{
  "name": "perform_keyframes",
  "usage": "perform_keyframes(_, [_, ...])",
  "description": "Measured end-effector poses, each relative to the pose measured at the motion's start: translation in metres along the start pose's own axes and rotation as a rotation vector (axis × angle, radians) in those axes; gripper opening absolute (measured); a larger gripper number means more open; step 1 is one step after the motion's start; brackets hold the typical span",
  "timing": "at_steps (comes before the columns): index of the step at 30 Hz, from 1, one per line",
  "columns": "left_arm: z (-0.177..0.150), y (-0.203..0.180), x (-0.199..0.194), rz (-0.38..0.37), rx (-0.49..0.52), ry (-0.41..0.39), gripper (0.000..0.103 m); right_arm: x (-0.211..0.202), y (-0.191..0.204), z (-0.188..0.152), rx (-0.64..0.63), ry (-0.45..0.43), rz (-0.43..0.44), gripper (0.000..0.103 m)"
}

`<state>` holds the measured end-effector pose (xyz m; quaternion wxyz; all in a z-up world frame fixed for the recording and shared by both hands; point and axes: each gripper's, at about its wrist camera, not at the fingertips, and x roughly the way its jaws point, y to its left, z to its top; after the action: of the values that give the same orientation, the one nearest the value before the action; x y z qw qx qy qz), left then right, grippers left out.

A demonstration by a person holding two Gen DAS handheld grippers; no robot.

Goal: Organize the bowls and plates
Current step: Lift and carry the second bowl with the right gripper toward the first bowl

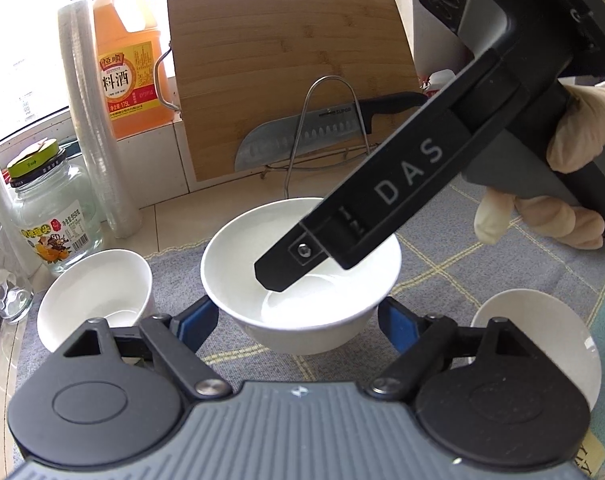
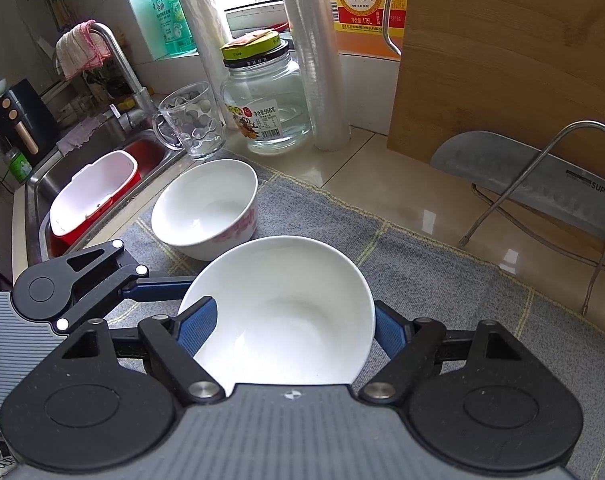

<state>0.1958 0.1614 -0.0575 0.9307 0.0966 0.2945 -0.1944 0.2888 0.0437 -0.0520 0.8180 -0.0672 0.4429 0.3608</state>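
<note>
A plain white bowl (image 1: 302,312) (image 2: 286,312) sits between the blue pads of my left gripper (image 1: 296,318), which is shut on its sides and holds it just above the grey checked mat (image 1: 482,264). My right gripper (image 2: 294,334), held by a gloved hand (image 1: 574,148), comes in from the right and is shut on the same bowl. One right finger (image 1: 302,258) reaches over the rim into the bowl. The other pad lies against the bowl's outer right wall. A second white bowl (image 1: 94,300) (image 2: 206,204), with a pink pattern, stands on the mat at the left, and a third (image 1: 542,344) at the right.
A bamboo cutting board (image 1: 286,68) leans at the back, with a cleaver (image 1: 302,140) on a wire rack in front of it. A glass jar (image 2: 262,104), a glass mug (image 2: 194,120), a cup stack (image 1: 90,112) and a cooking wine jug (image 1: 128,64) line the left. Beyond them is the sink (image 2: 102,152).
</note>
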Motion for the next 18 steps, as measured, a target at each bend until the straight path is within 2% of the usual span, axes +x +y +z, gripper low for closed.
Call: perform_keyframes(18, [-0.011, -0.028, -0.051, -0.029, 0.022, -0.01, 0.086, -0.053, 0.04, -0.035, -0.03, -0.054, -0.003, 0.087])
